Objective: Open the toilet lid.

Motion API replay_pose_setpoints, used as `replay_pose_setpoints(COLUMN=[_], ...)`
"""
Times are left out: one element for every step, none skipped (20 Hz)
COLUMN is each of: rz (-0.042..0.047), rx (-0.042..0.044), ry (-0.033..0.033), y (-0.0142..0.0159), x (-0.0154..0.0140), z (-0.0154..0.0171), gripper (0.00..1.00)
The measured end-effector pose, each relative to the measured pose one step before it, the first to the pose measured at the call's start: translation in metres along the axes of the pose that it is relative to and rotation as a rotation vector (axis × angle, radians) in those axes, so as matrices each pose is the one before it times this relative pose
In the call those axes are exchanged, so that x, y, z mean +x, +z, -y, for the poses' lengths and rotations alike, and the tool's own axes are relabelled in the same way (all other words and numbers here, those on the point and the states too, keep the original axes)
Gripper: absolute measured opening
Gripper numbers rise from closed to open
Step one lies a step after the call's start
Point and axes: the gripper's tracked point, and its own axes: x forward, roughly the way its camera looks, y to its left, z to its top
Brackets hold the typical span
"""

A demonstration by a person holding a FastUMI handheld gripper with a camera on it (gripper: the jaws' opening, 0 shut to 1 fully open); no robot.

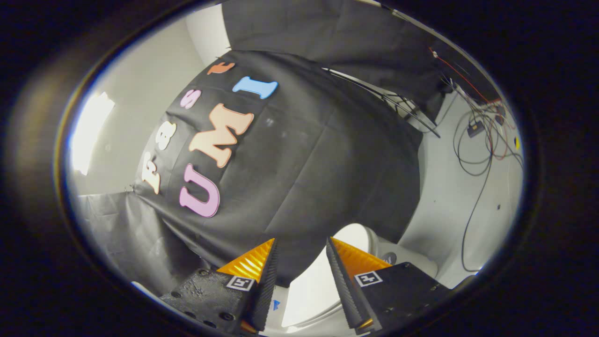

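Two fingers of my claw (302, 245) stand apart, holding nothing. The toilet lid (313, 285) lies between and just beyond them, apparently raised already. Next, I judge: back away without dragging it.

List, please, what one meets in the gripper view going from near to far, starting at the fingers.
Gripper, fingers open and holding nothing → white toilet lid seen between and just beyond them → black cloth wall behind the toilet.
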Motion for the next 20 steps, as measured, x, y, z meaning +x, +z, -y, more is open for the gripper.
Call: replay_pose_setpoints(rz=[-0.00287,-0.00386,-0.00144,-0.00320,-0.00521,-0.00641,-0.00710,-0.00870,-0.00826,-0.00301,-0.00400,-0.00407,-0.00603,-0.00659,-0.01083,-0.00993,-0.00689,-0.00423,-0.00714,-0.00245], rx=[0.03099,0.03271,0.03236,0.02838,0.02479,0.01934,0.02057,0.02132,0.01823,0.01563,0.01514,0.01917,0.01892,0.01149,0.00969,0.00814,0.00837,0.00650,0.01268,0.01094], ry=[-0.01012,-0.00967,-0.00818,-0.00763,-0.01491,-0.01720,-0.01679,-0.01797,-0.01621,-0.01624,-0.01399,-0.01105,-0.00666,-0.00512,-0.00590,0.00075,-0.00260,-0.00351,0.00210,0.00742], y=[-0.00749,-0.00632,-0.00417,-0.00392,-0.00877,-0.00666,-0.00379,-0.00490,-0.00273,-0.00015,0.00093,0.00196,0.00228,0.00196,0.00133,0.00184,0.00096,0.00307,0.00242,0.00290], x=[0.00302,0.00369,-0.00048,0.00051,-0.00459,-0.00007,-0.00035,0.00260,0.00474,0.00463,0.00507,0.00618,0.00465,0.00662,0.00573,0.00424,0.00341,0.00452,0.00578,0.00354], z=[0.00639,0.00756,0.00776,0.00881,0.01597,0.01312,0.00991,0.01056,0.00613,0.00723,0.00549,0.00418,0.00425,0.00445,0.00475,0.00210,0.00038,0.00266,-0.00006,-0.00027], gripper=[0.63,0.63,0.63,0.63,0.63,0.63,0.63,0.63,0.63,0.63,0.63,0.63,0.63,0.63,0.63,0.63,0.63,0.63,0.63,0.62])
